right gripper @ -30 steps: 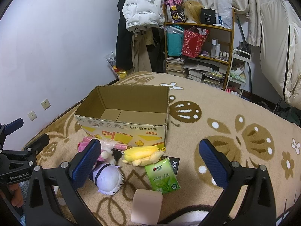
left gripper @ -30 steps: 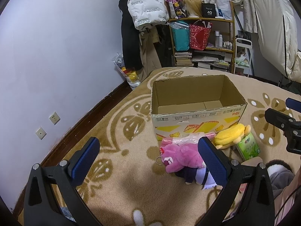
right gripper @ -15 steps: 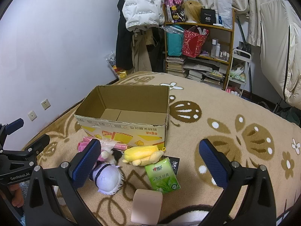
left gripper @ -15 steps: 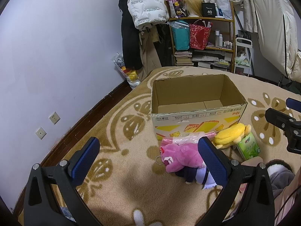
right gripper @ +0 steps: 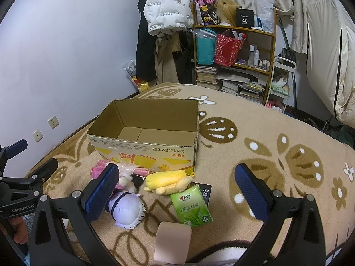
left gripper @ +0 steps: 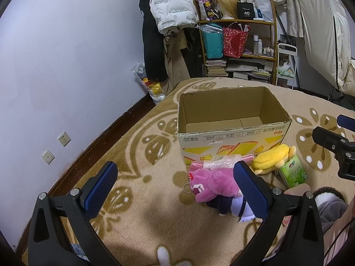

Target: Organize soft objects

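A beige carpet (right gripper: 255, 119) with brown floral patterns fills the floor of a cluttered bedroom, with a pale wall on the left of both views and a wooden shelf (right gripper: 235, 51) of bags and books at the upper centre.

In the left wrist view, the left gripper (left gripper: 175, 186) sits low in the frame with its blue-padded jaws spread wide, holding nothing. Just right of centre stands an open cardboard box (left gripper: 233, 137), its inside bare. Touching the box's front wall lies a pink plastic bag (left gripper: 213, 163); below it is a pink plush toy (left gripper: 213, 184), resting against a doll with pale purple hair (right gripper: 127, 208) that the right finger partly hides. Further right, a yellow plush toy (left gripper: 271, 157) leans against a green tissue pack (left gripper: 292, 173).

In the right wrist view, the right gripper (right gripper: 176, 188) is likewise spread wide and empty, hovering over the toys at the lower centre. A pink rectangular block (right gripper: 173, 242) lies below the tissue pack at the bottom centre.
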A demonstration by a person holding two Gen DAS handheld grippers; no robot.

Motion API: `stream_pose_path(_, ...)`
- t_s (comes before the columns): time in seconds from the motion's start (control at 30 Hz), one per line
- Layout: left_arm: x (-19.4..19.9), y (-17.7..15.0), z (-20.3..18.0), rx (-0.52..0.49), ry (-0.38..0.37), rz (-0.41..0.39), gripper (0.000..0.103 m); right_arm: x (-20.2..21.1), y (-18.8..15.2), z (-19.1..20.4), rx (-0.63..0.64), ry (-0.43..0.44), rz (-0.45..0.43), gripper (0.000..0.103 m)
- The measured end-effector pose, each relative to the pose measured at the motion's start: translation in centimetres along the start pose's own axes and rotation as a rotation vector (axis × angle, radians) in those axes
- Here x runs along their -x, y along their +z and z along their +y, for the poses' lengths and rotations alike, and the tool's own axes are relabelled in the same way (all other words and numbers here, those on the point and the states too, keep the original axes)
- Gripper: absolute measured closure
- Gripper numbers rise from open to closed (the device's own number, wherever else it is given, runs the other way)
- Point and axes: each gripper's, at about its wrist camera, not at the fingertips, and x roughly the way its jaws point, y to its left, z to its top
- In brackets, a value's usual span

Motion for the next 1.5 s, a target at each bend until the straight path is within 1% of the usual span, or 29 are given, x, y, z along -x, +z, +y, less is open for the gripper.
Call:
stream_pose_path(0.17, -0.2, -0.1, 0.0, 0.004, -0.016, 0.013, 0.000, -0.8, -1.3, 0.1, -0.005, -0.001, 0.016, 0.000)
stream_pose_path(0.33, -0.9, 0.1, -0.1, -0.002, -0.028, 0.048, 0.000, -1.6, -1.6, -0.5, -0.032, -0.014, 0.078, 0.000)
stream_pose_path(0.43, -1.6, 0.3, -0.4, -0.007, -0.047, 0.075, 0.000, -2.2, -1.8, -1.0, -0.065, -0.011, 0.132, 0.000)
stream_pose_path(0.53, -2.5, 0.5, -0.7, -0.015, -0.070, 0.104, 0.000, -2.8, -2.0, -1.5, -0.102, 0.015, 0.185, 0.000)
stream_pose_path(0.63, -3.4, 0.6, -1.1, -0.021, -0.098, 0.138, 0.000, -3.3, -2.4, -1.5, -0.104, 0.011, 0.228, 0.000)
stream_pose_path(0.77, -4.8, 0.6, -1.5, -0.029, -0.116, 0.191, 0.000, -4.6, -3.0, -1.4, -0.118, 0.022, 0.314, 0.000)
stream_pose_path(0.97, -7.4, 0.4, -2.0, -0.014, -0.155, 0.275, 0.000, -6.3, -3.8, -1.8, -0.148, 0.033, 0.401, 0.007)
stream_pose_path(1.03, -8.4, 0.3, -2.2, -0.009, -0.169, 0.309, 0.000, -6.9, -4.1, -2.0, -0.160, 0.036, 0.436, 0.008)
stream_pose_path(1.17, -9.7, -0.1, -3.0, -0.030, -0.170, 0.342, 0.000, -7.5, -4.5, -2.1, -0.162, 0.033, 0.476, 0.008)
stream_pose_path(1.27, -10.4, -0.2, -3.7, -0.054, -0.170, 0.355, 0.000, -7.9, -4.8, -1.8, -0.156, 0.052, 0.507, 0.009)
stream_pose_path(1.3, -10.6, -0.1, -3.9, -0.059, -0.171, 0.358, 0.000, -8.1, -5.0, -1.8, -0.153, 0.055, 0.516, 0.010)
stream_pose_path(1.33, -10.8, -0.1, -4.1, -0.062, -0.173, 0.360, 0.000, -8.3, -5.1, -1.7, -0.148, 0.059, 0.528, 0.013)
stream_pose_path(1.5, -12.6, -0.5, -4.5, -0.049, -0.197, 0.416, 0.000, -9.2, -5.9, -1.5, -0.149, 0.080, 0.590, 0.014)
